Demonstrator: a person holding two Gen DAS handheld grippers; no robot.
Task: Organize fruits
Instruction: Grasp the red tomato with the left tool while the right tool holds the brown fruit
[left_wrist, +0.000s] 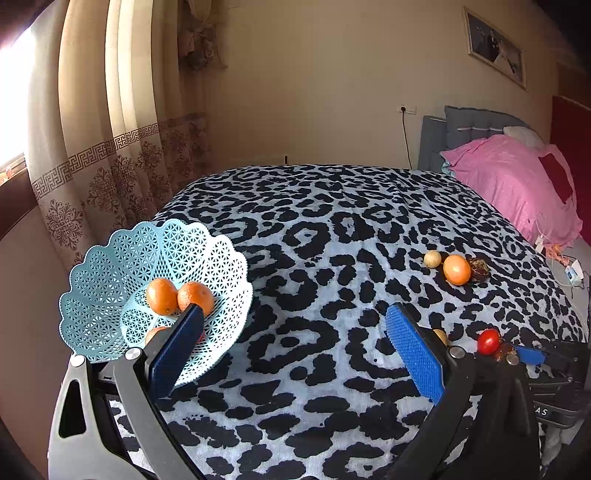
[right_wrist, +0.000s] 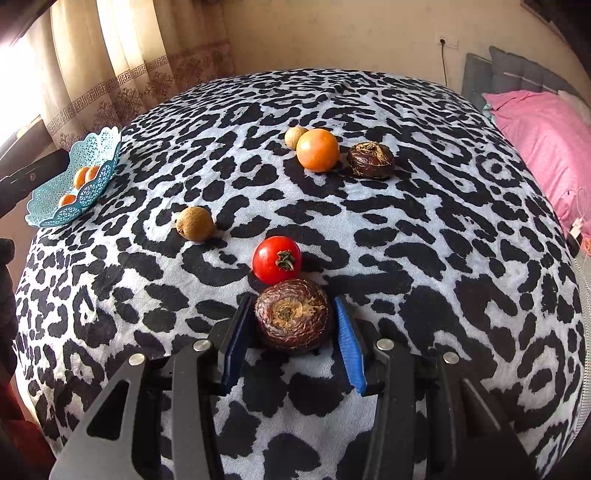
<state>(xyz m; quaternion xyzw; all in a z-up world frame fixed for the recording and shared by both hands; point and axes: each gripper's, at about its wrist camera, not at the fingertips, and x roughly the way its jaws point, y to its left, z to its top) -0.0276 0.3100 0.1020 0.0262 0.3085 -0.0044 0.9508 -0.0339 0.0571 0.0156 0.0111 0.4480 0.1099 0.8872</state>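
resting on a black-and-white leopard-print blanket (right_wrist: 424, 240), the fruit lies scattered across the bed. the right gripper (right_wrist: 291, 325) has its two blue pads on either side of a wrinkled dark brown fruit (right_wrist: 291, 314); the left pad looks to be against the fruit, while a narrow gap shows beside the right pad, so the grip is not fully closed on it. just beyond that fruit, touching or nearly touching it, sits a red tomato (right_wrist: 277, 259) with its dried green stem facing the camera. to the left of the tomato lies a small tan fruit (right_wrist: 194, 223), apart from the others. farther back there is a cluster: another small tan fruit (right_wrist: 295, 137) touching an orange (right_wrist: 317, 150), and just to the right of the orange a second wrinkled brown fruit (right_wrist: 370, 160).

the left gripper (left_wrist: 295, 332) is spread wide with nothing between its fingers, hovering low over the blanket. its left finger overlaps a light blue lattice basket (left_wrist: 110, 280) in view; the basket sits tilted at the bed's left edge near the curtain (left_wrist: 110, 147). inside the basket lie two oranges (left_wrist: 181, 295) side by side, with a third partly hidden behind the finger. a pink pillow (left_wrist: 517, 184) lies at the head of the bed to the right.
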